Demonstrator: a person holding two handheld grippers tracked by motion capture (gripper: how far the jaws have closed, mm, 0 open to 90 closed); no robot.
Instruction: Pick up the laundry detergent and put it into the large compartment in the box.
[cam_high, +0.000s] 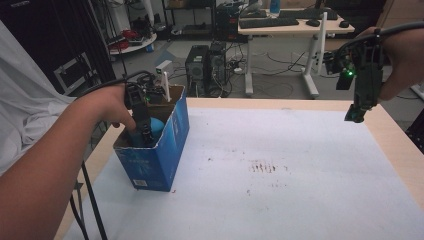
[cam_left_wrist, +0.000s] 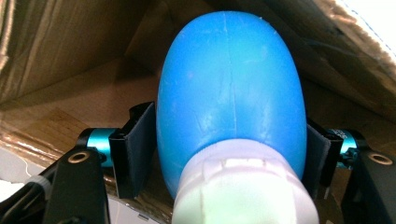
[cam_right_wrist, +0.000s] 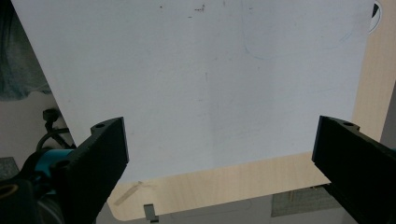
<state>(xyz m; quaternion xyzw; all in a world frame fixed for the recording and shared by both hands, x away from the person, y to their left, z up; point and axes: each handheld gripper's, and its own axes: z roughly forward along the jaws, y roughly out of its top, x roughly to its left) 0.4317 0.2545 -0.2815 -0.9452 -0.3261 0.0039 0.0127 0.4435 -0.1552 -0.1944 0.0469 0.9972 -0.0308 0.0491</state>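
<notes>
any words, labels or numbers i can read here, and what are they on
None can be read.
Blue cardboard box: pale print along its front and a white label near the bottom corner, both too small and blurred.
Blue bottle with white cap: no print on the side that shows.
White table cover: stains, no writing.

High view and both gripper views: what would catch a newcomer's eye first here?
The blue box stands open at the left edge of the white sheet covering the table. The left gripper reaches down into it, its jaws flanking a blue bulb-shaped bottle with a white cap. The right gripper hangs open above the table's far right corner, holding nothing.
</notes>
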